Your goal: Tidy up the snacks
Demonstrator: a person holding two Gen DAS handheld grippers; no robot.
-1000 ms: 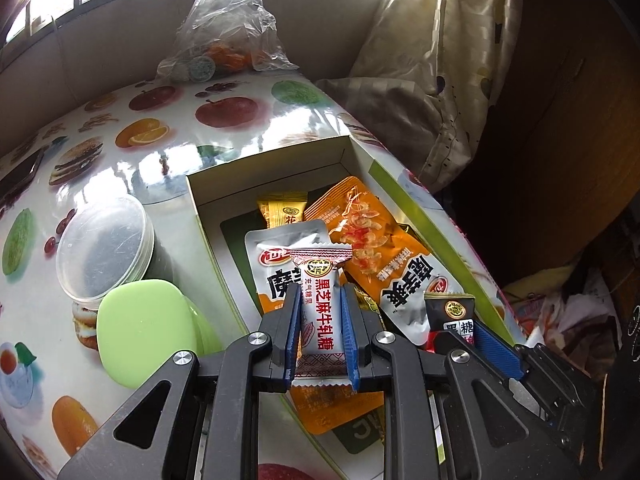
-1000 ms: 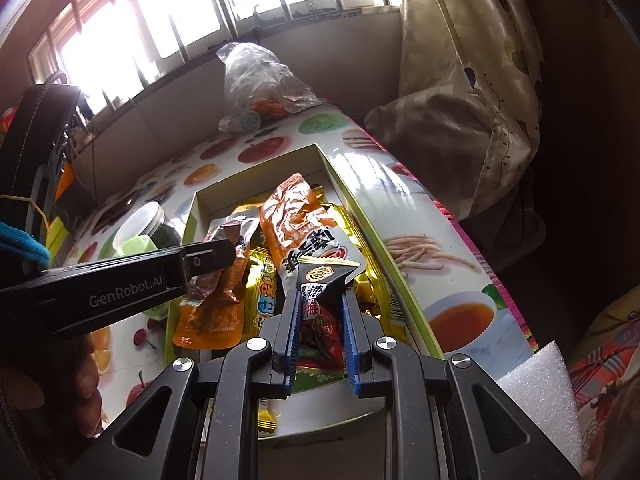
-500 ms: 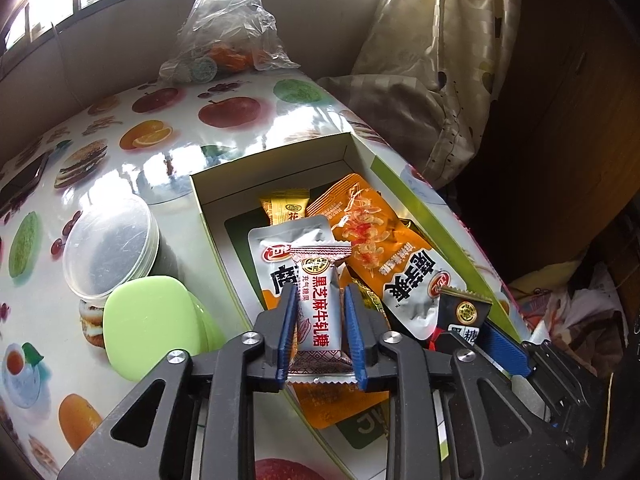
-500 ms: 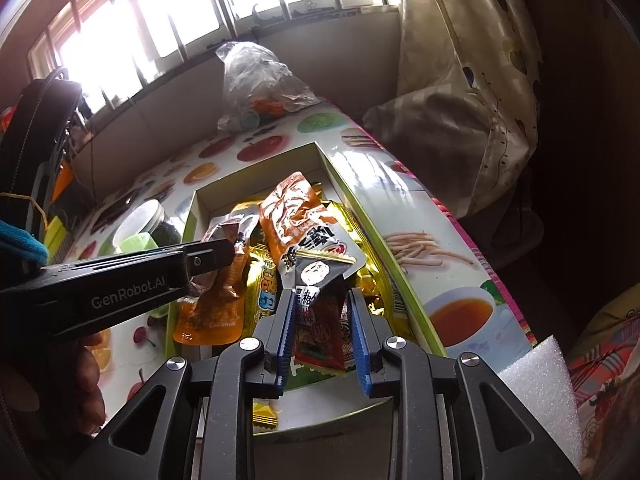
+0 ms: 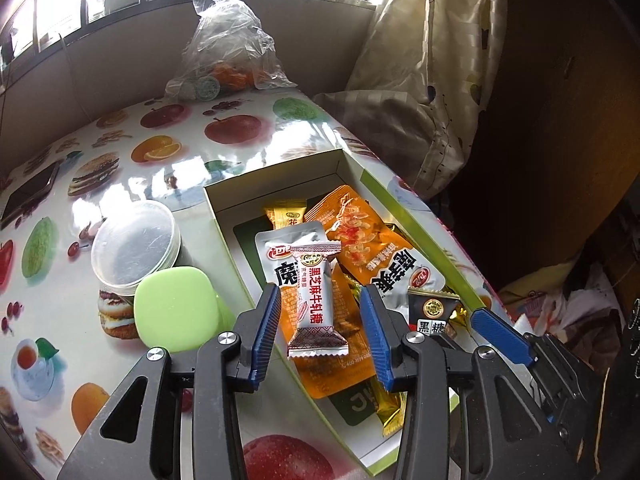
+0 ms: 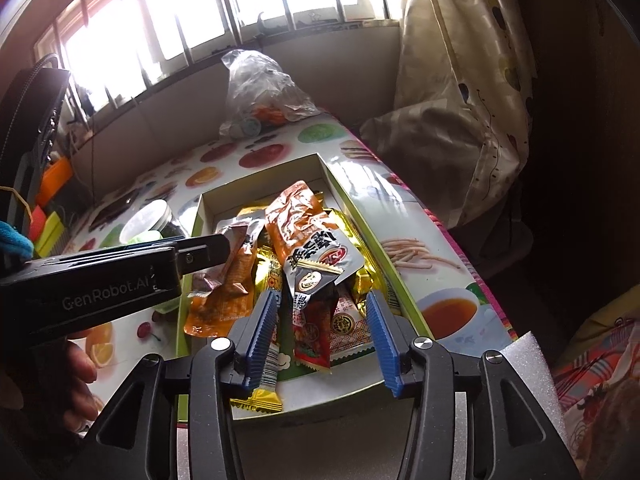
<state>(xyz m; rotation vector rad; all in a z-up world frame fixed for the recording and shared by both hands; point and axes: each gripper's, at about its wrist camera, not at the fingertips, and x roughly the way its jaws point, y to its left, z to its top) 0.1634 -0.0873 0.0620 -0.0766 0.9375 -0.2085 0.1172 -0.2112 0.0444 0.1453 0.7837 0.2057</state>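
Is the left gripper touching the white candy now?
Apart. In the left wrist view the left gripper stands open, and the white candy lies in the box with a clear gap to each blue finger.

A table (image 5: pixel 132 184) under a glossy cloth printed with fruit and burgers is carrying everything. An open cardboard box (image 5: pixel 276 178) is sitting on it near the right edge. Just left of the box, a clear round tub (image 5: pixel 134 246) and a pale green square lid (image 5: pixel 174 312) are resting side by side, touching. A knotted clear plastic bag (image 5: pixel 228 52) is lying at the far end, and a dark phone (image 5: pixel 30 194) is lying at the left edge.
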